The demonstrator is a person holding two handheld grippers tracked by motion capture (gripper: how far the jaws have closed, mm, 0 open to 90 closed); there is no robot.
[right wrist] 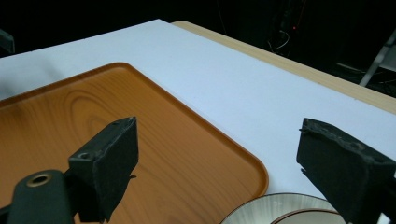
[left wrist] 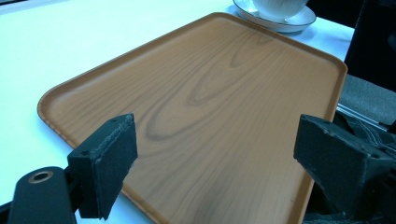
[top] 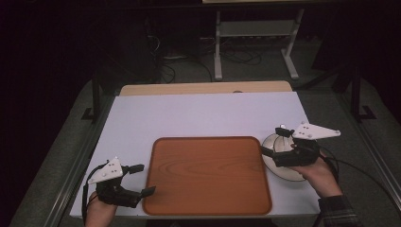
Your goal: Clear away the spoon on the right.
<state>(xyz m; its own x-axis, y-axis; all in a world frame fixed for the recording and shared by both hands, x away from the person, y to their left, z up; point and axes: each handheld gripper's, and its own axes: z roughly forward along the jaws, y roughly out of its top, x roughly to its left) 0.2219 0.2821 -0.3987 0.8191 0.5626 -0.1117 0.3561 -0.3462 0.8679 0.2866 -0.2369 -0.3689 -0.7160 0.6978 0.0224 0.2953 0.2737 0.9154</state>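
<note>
wooden tray (top: 208,175) laid flat on white table (top: 189,113), near front edge. nothing seen on tray. white cup on saucer (left wrist: 275,14) set just beside tray's right edge. left gripper (top: 142,179) held low by tray's left front corner, jaws spread wide, nothing pinched. right gripper (top: 270,142) held above cup and saucer, jaws spread wide, nothing pinched. right hand (top: 319,172) seen behind it, dark sleeve (top: 338,210) at wrist.

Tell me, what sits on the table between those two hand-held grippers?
A bare wooden tray lies between the left gripper and the right gripper, seen in the high view.
</note>
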